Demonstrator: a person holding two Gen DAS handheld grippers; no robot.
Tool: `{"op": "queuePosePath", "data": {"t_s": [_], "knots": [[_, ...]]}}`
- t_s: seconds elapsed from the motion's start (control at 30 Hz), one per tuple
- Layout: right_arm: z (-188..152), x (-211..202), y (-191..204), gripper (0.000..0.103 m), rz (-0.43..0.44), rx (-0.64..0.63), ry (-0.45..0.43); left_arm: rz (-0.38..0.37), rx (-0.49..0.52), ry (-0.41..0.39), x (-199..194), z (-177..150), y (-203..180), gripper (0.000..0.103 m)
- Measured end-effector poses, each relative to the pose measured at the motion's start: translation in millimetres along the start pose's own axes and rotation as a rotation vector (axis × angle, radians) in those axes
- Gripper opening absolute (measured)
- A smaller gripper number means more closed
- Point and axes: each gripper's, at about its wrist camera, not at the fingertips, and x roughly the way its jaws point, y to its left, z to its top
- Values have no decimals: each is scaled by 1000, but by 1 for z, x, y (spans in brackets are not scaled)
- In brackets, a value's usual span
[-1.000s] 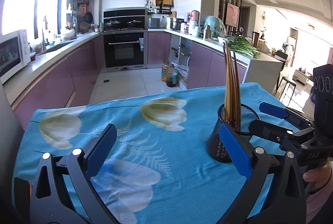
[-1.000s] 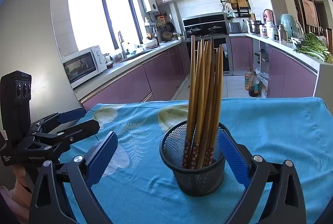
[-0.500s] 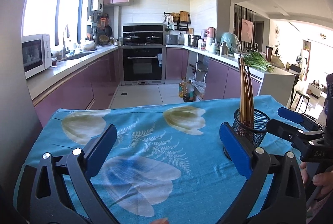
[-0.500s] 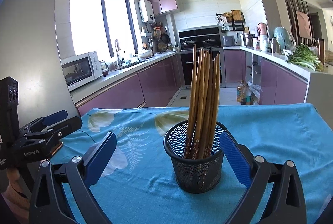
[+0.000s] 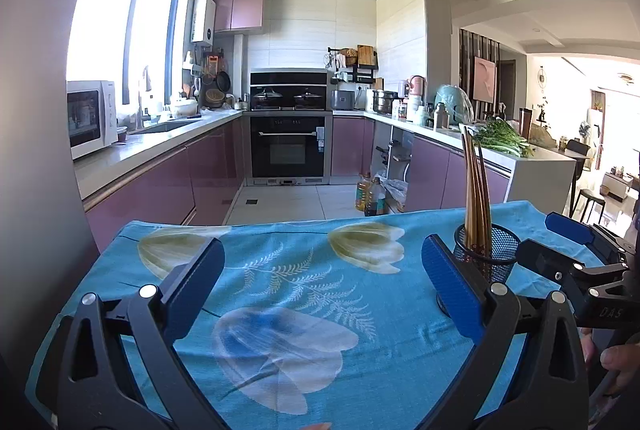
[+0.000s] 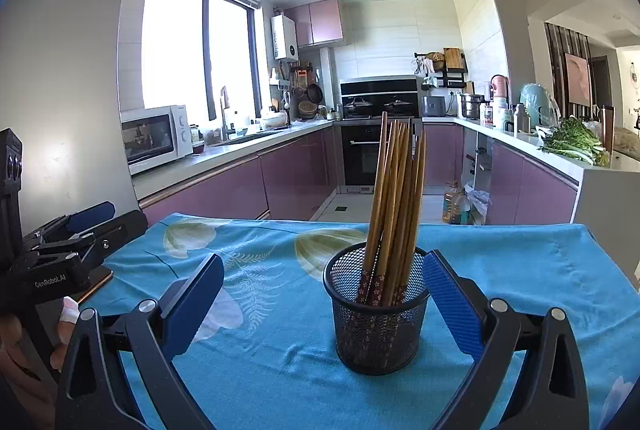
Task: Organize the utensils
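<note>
Left wrist view: the left claw [image 5: 320,290] is released, its blue pads spread wide over the blue floral cloth [image 5: 300,294] that covers the bench, with nothing between them. The mesh holder [image 5: 488,256] stands at the far right of the bench, just behind the right pad, and carries a bundle of chopsticks [image 5: 474,198] standing nearly upright. The right claw [image 5: 560,242] enters from the right edge, close to the holder and also spread. Right wrist view: the right claw [image 6: 322,304] is released and empty; the mesh holder [image 6: 376,314] sits between its pads, nearer the right pad, and contact with that pad cannot be confirmed. The chopsticks [image 6: 394,210] lean slightly and fan at their tips. No loose utensil is visible on the cloth [image 6: 520,262], so the task appears near completion. For the step in hand (judged to be clearing away from the filled holder), draw each claw straight back and level, keeping the right pad off the rim, since a light wire holder with tall contents is likely to tip. The left claw [image 6: 80,230] shows at the left edge. Hidden or unclear: the holder's base in the left view, the chopstick ends inside the mesh, and the near bench edge.
</note>
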Motion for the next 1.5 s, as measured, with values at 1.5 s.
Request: {"op": "queuePosePath", "data": {"t_s": [1.5], "knots": [[1,-12,13,96,-44,-35,-75,47,7,-84,-26,1,-1,97]]}}
